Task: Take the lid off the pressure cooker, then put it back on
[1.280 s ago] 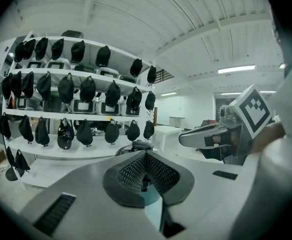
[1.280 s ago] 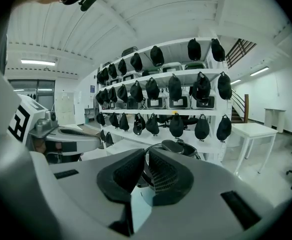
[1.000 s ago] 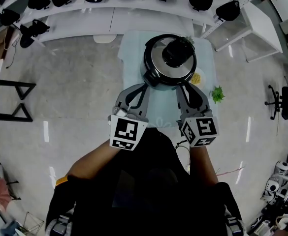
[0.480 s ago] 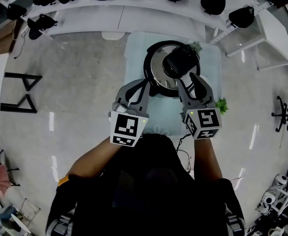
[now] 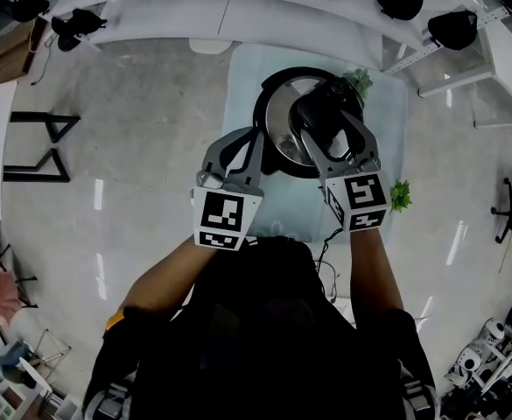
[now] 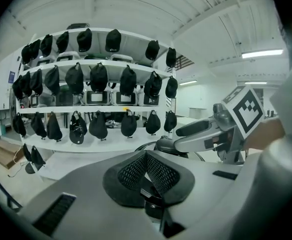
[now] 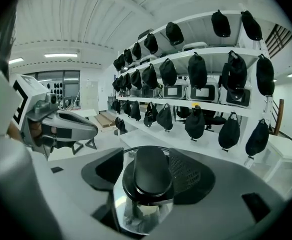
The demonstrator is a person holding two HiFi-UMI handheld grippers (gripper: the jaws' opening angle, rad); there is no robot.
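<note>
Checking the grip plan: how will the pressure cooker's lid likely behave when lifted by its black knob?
The lid is shiny metal and wide, so probably stiff and fairly heavy. Its knob looks smooth and rounded, so pads may slip. The right gripper is opening its jaws around the knob, one central hold, so the lid may tilt.

A pale blue-green rectangular table [image 5: 247, 94] lies beneath and ahead of both pairs of jaws, on a grey polished floor [image 5: 142, 103]. A small green leafy sprig [image 5: 358, 80] sits just beyond the right jaws, and a second green sprig [image 5: 400, 194] lies to their right, behind them. Far ahead, white curved shelves [image 6: 93, 63] carry rows of black caps [image 6: 99, 78]. Black metal trestle frames [image 5: 37, 151] stand well left of the left jaws.
</note>
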